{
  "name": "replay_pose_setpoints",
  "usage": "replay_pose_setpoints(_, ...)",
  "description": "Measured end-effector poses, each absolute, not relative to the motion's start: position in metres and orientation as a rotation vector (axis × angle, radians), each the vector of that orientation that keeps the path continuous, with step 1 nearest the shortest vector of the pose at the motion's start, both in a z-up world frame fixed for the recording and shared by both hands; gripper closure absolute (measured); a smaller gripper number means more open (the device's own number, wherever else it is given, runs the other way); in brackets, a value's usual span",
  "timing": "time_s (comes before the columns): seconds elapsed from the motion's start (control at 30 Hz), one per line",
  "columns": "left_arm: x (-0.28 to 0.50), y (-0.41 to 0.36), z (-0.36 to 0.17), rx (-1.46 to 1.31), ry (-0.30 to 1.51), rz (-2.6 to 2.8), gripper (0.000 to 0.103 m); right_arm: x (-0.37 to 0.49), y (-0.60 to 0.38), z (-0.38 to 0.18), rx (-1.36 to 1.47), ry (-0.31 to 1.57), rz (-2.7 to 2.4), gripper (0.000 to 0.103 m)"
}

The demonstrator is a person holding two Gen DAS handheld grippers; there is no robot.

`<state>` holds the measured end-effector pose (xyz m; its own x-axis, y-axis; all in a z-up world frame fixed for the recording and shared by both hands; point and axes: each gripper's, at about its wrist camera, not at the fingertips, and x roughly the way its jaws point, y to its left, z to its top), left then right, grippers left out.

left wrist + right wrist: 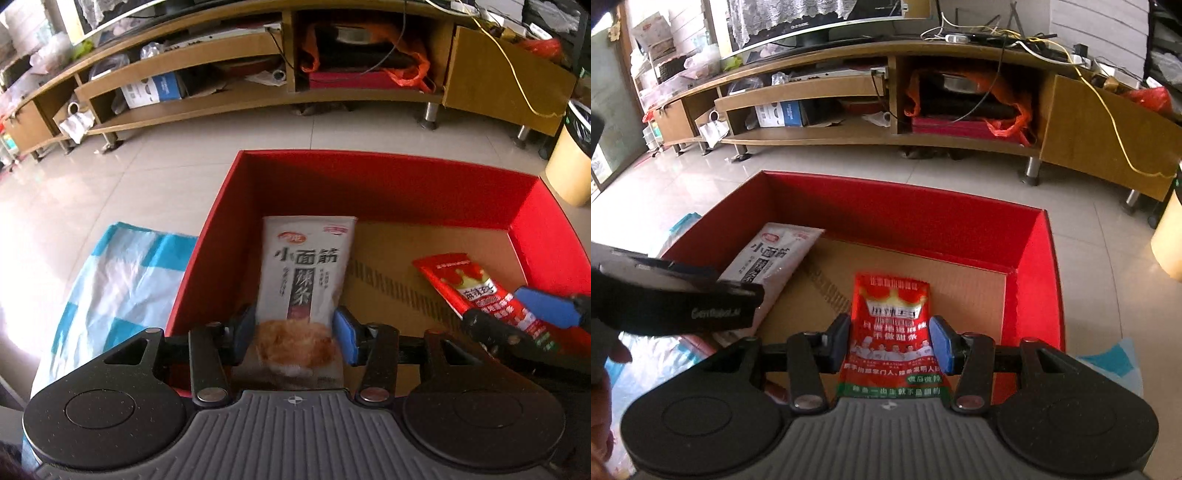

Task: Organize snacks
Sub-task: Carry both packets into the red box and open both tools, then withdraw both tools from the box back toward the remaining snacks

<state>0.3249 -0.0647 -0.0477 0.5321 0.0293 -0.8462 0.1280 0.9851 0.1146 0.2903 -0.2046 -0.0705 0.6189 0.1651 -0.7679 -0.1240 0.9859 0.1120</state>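
Over the red box (373, 184), the left gripper (295, 332) is pinching a white spicy-gluten-strip packet (304, 266) printed with black characters; the right gripper (892, 341) is clamping a red spicy-strip packet (892, 325) bearing chefs.

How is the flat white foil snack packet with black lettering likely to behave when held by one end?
The white foil snack packet is thin and flat, so probably light and floppy. Its far end already rests on the brown cardboard floor of the red box. Glossy film could slip between the left gripper's blue pads.
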Motion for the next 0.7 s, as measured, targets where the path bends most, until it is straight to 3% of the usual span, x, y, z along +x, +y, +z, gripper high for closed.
replay_pose_setpoints(0.4,0.296,-0.064,-0.043,0.195,1.026,-0.075,0.047,0.267,-0.202,-0.064,0.055,0.949,0.187,0.057)
replay_pose_setpoints(0.5,0.29,-0.066,-0.035,0.219,0.985,-0.058,0.036,0.266,-0.198,-0.058,0.005,0.919,0.166,0.056)
replay_pose_setpoints(0.7,0.276,-0.065,-0.011,0.227,0.91,-0.048,0.024,0.251,-0.193,-0.027,-0.039,0.802,0.132,0.052)
